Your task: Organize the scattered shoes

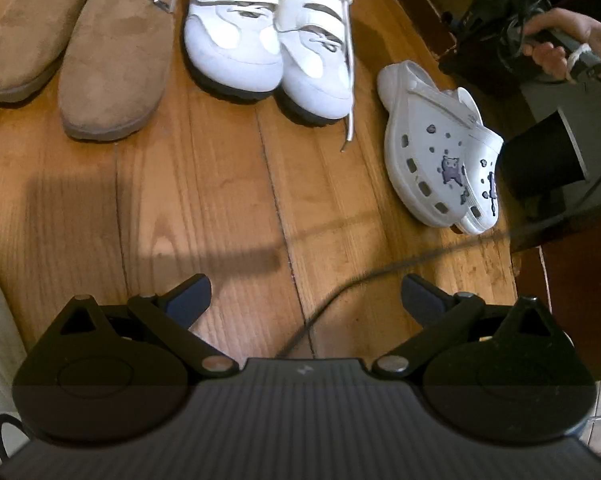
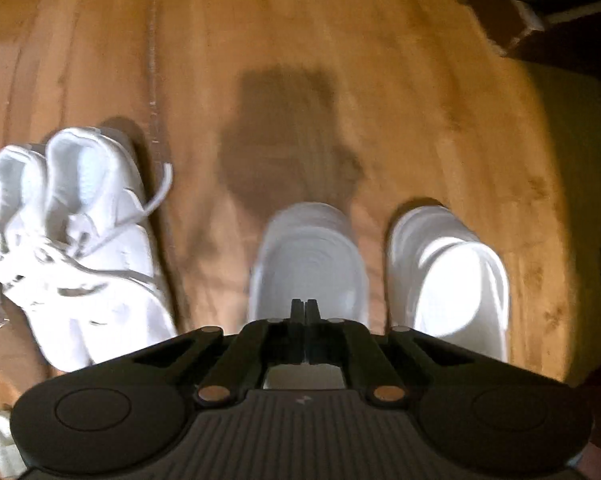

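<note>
Wood floor (image 1: 228, 200) with shoes lined up in pairs.

Brown slippers (image 1: 76, 52) sit side by side, then white sneakers (image 1: 268, 36), then white clogs (image 1: 440, 148) close together, one tucked partly behind the other. That looks nearly done; the clogs may still need straightening. Left gripper (image 1: 306, 300) hangs wide open over bare floor, holding nothing. Right gripper (image 2: 305, 312) points down above the clogs, fingers almost touching, with nothing between them.
</note>
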`<state>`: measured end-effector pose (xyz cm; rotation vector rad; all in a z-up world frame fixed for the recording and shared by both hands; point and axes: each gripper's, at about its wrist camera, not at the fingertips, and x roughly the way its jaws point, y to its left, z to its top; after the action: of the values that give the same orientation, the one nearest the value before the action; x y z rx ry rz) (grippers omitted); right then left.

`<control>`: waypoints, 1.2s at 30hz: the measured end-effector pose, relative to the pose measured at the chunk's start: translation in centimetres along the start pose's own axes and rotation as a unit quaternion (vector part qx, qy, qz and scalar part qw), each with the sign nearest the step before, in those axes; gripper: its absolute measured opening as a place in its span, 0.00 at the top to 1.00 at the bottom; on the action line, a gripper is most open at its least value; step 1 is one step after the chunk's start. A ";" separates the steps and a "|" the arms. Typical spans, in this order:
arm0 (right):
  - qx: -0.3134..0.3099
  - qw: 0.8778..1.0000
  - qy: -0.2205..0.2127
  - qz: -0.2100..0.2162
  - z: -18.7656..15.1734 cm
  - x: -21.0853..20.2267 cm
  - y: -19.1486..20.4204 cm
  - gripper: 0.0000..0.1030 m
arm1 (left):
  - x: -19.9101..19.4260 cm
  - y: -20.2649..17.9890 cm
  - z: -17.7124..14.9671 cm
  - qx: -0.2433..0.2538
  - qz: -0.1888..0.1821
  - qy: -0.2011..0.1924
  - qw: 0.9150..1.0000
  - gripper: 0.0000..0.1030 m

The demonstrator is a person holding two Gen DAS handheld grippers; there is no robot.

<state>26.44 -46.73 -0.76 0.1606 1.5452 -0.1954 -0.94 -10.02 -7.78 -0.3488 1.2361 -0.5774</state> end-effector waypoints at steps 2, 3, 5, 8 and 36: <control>-0.005 0.999 -0.003 -0.036 -0.9 0.2 -1.3 0.39 | 0.0 0.7 0.0 -0.007 0.012 0.006 1.000 0.00; -0.007 0.999 -0.005 -0.053 -1.4 0.4 -1.9 0.35 | -0.2 0.9 0.1 -0.011 0.013 0.006 1.000 0.00; -0.004 0.999 -0.015 -0.045 -2.2 0.1 -3.4 0.33 | -0.6 1.0 0.2 -0.018 0.010 0.002 1.000 0.00; 0.069 0.990 -0.105 0.057 -7.0 -1.2 -9.2 0.22 | -1.1 0.9 0.4 -0.018 0.004 -0.008 1.000 0.00; -0.106 0.935 -0.334 0.044 -20.0 6.5 -7.0 0.00 | -1.4 0.5 0.9 -0.003 0.011 -0.007 1.000 0.00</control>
<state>5.45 -49.21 -7.48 -0.0130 0.8671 -0.0022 -0.28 -8.81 -6.72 -0.3432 1.2280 -0.5512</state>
